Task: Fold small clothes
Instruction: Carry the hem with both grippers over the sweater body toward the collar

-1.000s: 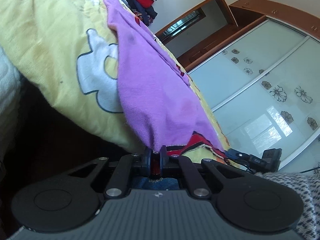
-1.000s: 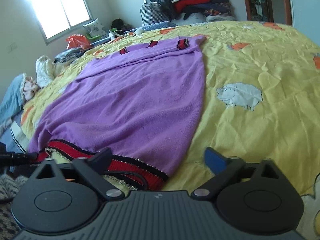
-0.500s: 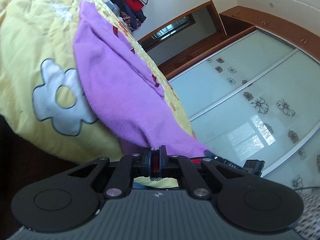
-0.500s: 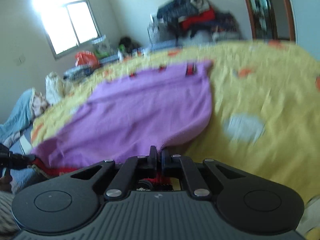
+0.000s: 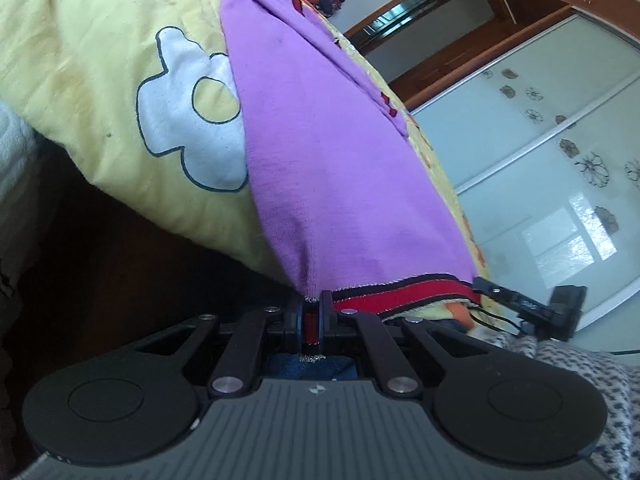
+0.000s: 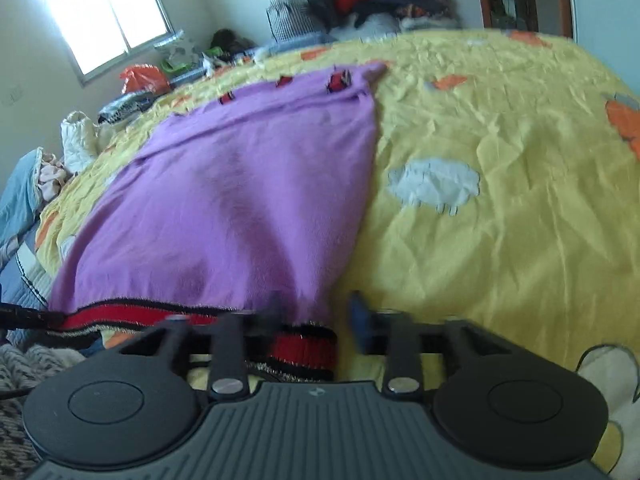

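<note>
purple garment (image 6: 240, 200) is spread flat on the yellow bedspread (image 6: 500, 240). its red-striped hem corner is pinched by the left gripper (image 5: 311, 320); right gripper (image 6: 316, 312) jaws, just opening, straddle the hem unpressed.

My left gripper (image 5: 311, 312) sat clamped tight on the hem corner, angled downward. My right gripper (image 6: 316, 316) pointed down too, and its jaws had just been opening (fingers blurred), hem between them, the pads no longer pressing it.
</note>
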The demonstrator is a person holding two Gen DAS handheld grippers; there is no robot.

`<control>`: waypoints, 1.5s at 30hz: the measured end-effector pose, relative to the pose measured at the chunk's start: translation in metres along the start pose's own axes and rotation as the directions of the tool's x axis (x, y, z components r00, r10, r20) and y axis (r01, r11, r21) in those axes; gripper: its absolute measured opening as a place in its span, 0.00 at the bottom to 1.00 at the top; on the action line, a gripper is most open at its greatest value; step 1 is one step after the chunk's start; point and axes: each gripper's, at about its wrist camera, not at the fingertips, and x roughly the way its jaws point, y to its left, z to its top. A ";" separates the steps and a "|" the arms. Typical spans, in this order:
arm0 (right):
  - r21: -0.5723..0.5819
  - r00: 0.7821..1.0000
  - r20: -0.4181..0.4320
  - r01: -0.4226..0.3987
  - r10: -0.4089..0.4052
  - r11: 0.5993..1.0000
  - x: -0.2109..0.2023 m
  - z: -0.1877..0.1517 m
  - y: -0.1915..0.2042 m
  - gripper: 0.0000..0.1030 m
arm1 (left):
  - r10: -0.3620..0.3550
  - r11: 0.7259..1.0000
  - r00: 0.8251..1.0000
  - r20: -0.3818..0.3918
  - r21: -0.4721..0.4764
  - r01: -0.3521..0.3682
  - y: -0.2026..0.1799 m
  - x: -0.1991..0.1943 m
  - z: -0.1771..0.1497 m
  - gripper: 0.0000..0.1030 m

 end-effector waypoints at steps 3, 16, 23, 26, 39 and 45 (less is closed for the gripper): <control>-0.017 1.000 -0.016 -0.006 0.006 1.000 0.002 -0.003 0.002 0.46 | 0.027 1.000 1.000 -0.003 0.016 -0.027 -0.007 0.005 0.002 0.05; -0.035 0.990 0.120 -0.071 0.075 0.997 -0.038 0.015 0.023 0.06 | -0.030 0.999 0.994 0.109 -0.033 0.034 -0.035 -0.032 0.010 0.05; 0.049 0.962 0.203 -0.196 0.183 0.979 -0.034 0.061 0.006 0.06 | -0.129 0.987 0.966 0.224 -0.070 0.148 -0.034 -0.037 0.052 0.05; 0.136 0.955 0.206 -0.244 0.214 0.960 -0.008 0.088 -0.016 0.06 | -0.138 0.980 0.957 0.256 -0.107 0.170 -0.021 -0.029 0.081 0.05; 0.310 0.964 0.083 -0.267 0.254 0.912 0.166 0.210 -0.069 0.06 | 0.003 0.953 0.951 0.308 -0.288 0.091 0.043 0.033 0.228 0.00; 0.339 0.966 0.045 -0.253 0.253 0.906 0.207 0.241 -0.074 0.06 | 0.023 0.958 0.954 0.300 -0.278 0.064 0.050 0.045 0.259 0.00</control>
